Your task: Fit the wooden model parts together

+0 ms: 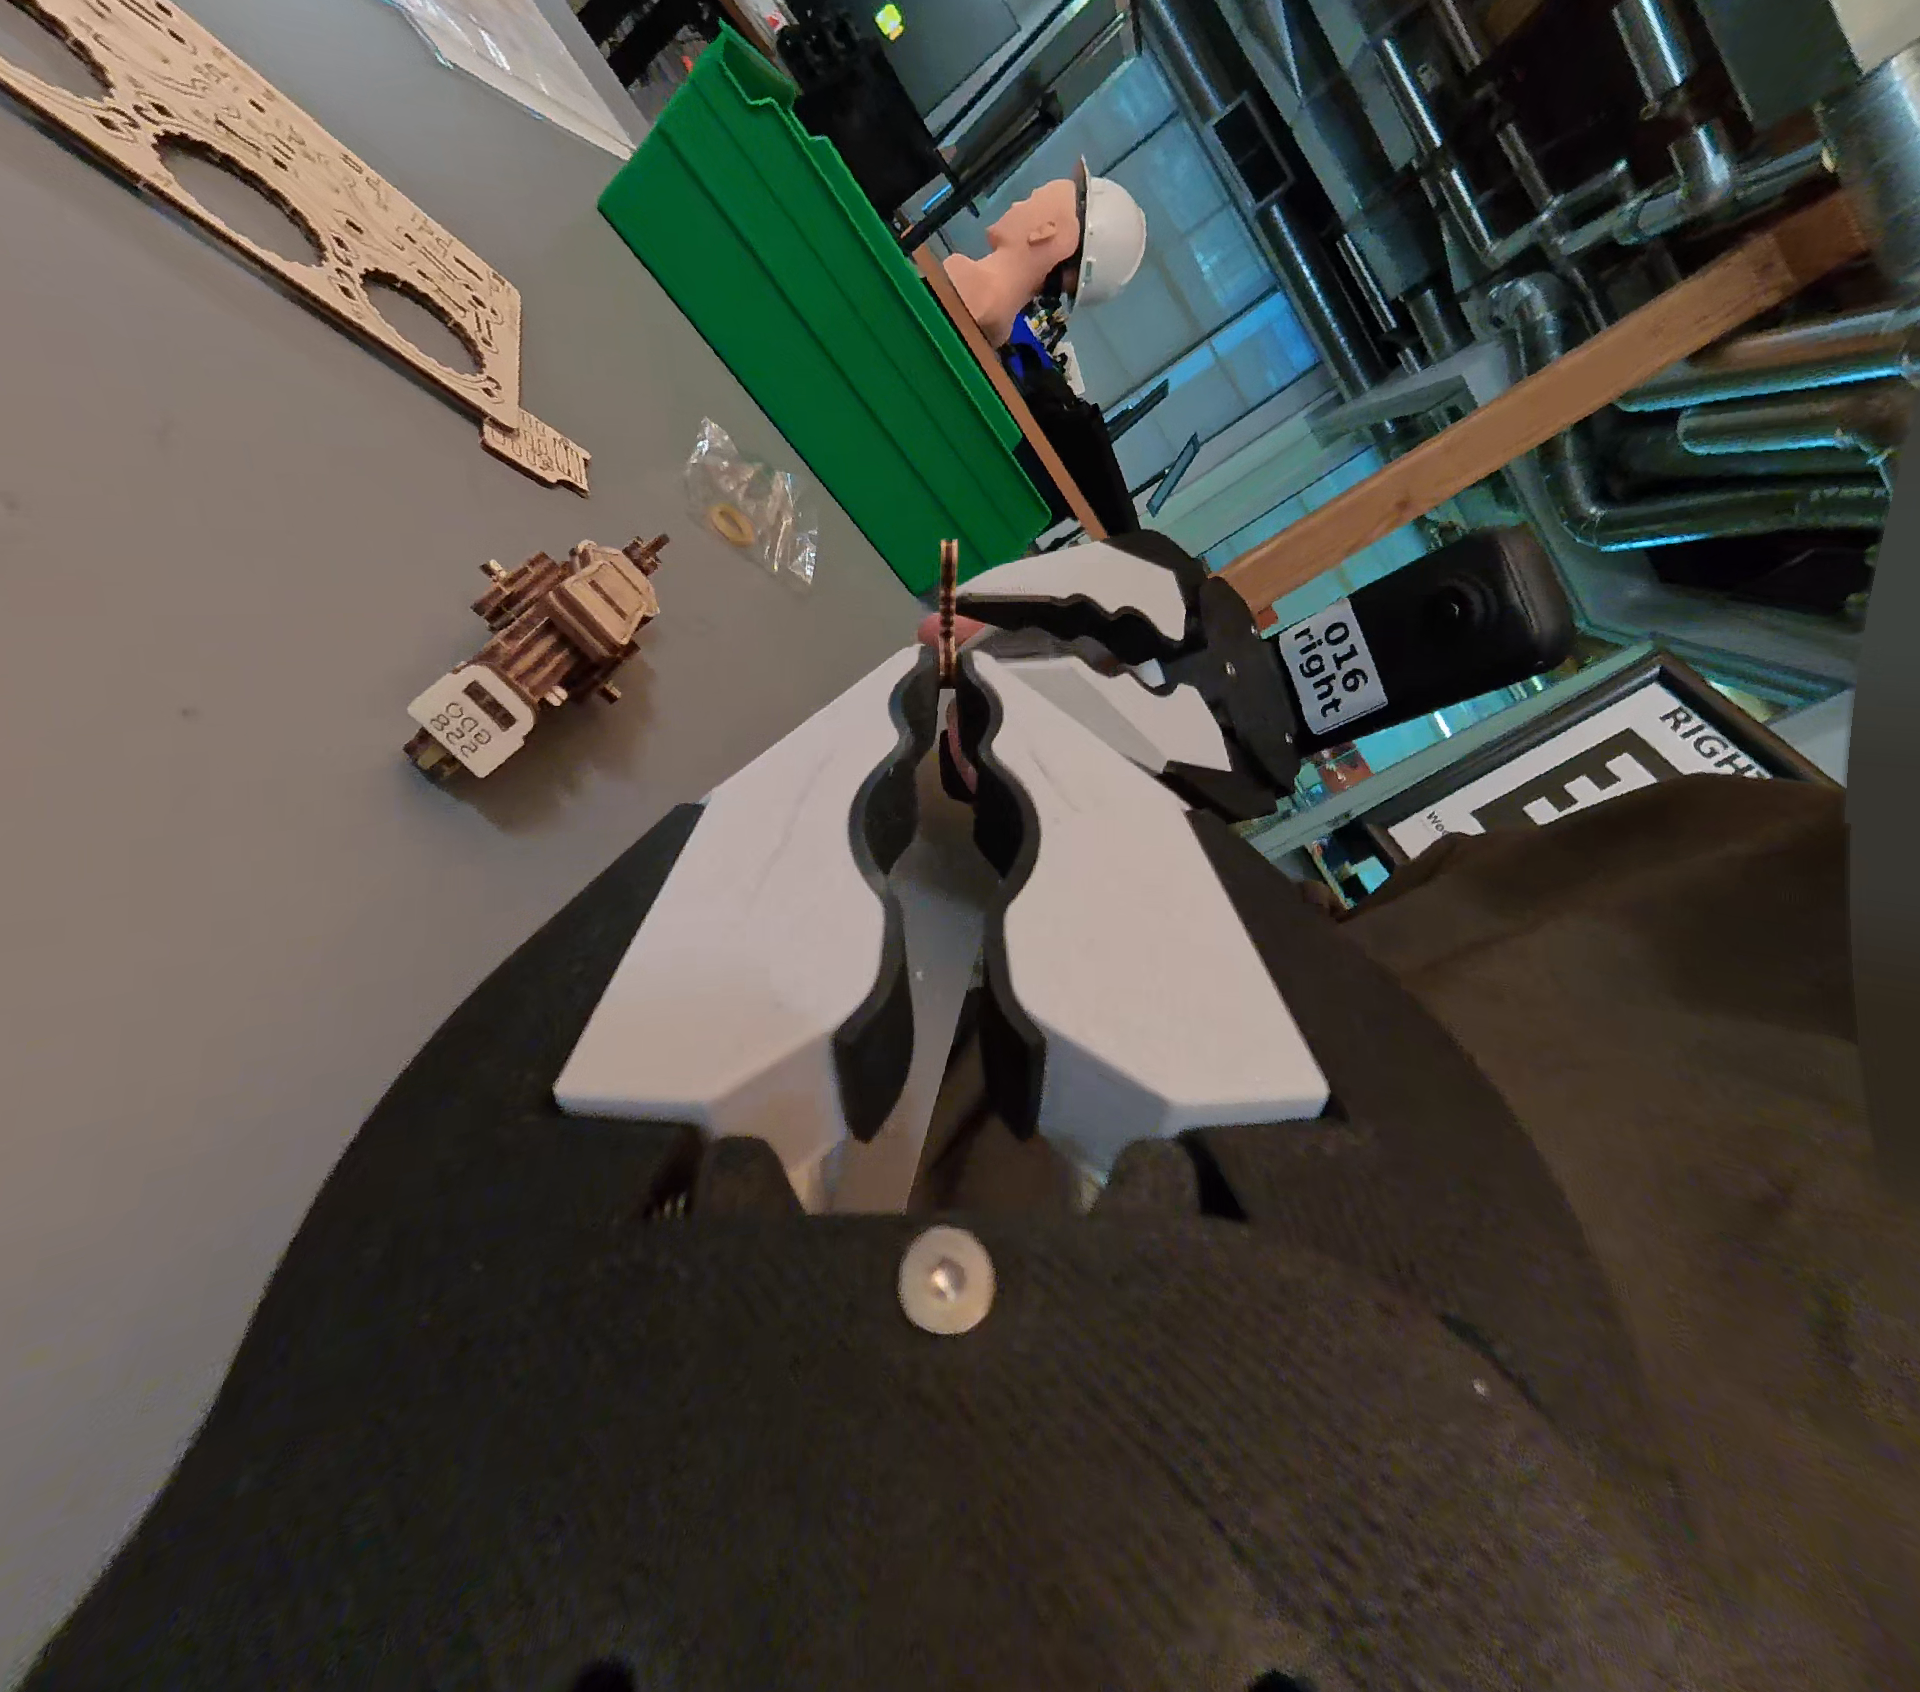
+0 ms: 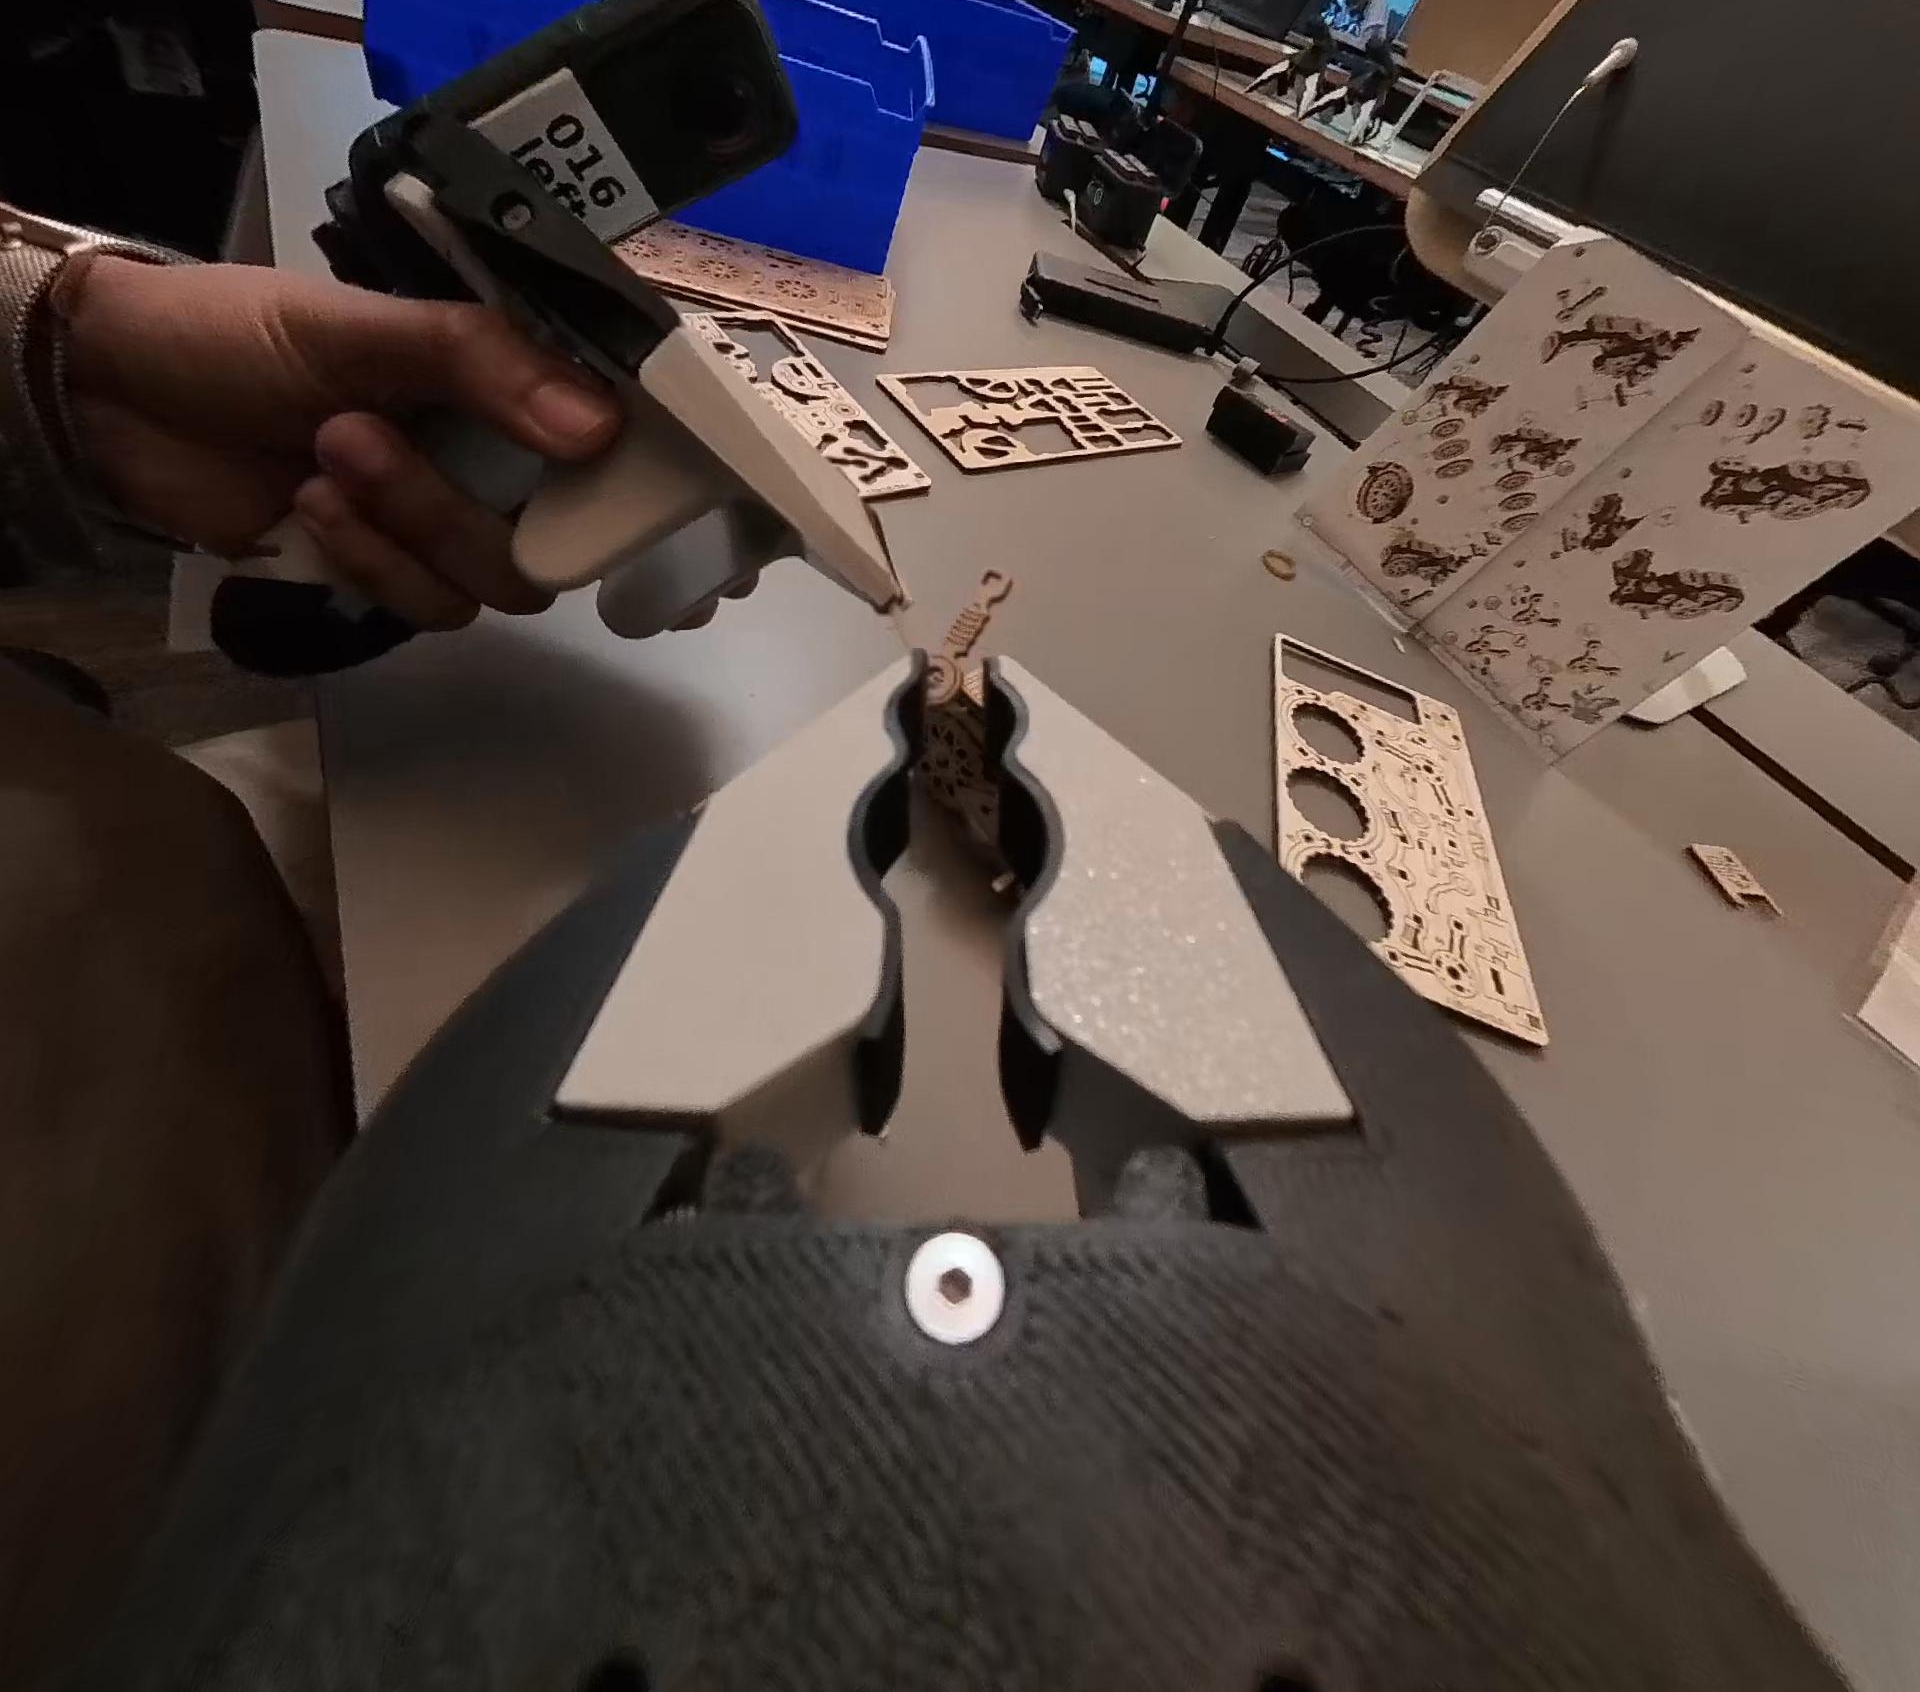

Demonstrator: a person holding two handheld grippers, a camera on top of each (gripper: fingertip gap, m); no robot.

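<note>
Your right tool point(image 2: 954, 686) is pinching a flat wooden gear piece point(image 2: 951, 743) while your left tool point(image 1: 948, 674) is clamping a thin wooden strip point(image 1: 948, 603) above the grey surface point(image 2: 1143, 603).

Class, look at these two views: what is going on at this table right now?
A person is assembling a laser-cut wooden model with two hand-held grippers. The right gripper is shut on a flat wooden part with gear shapes, with a thin spring-like strip sticking out past its tips. The left gripper pinches a thin wooden piece edge-on and meets the right one tip to tip. On the grey table lie a partly built model and punched-out wooden sheets.
</note>
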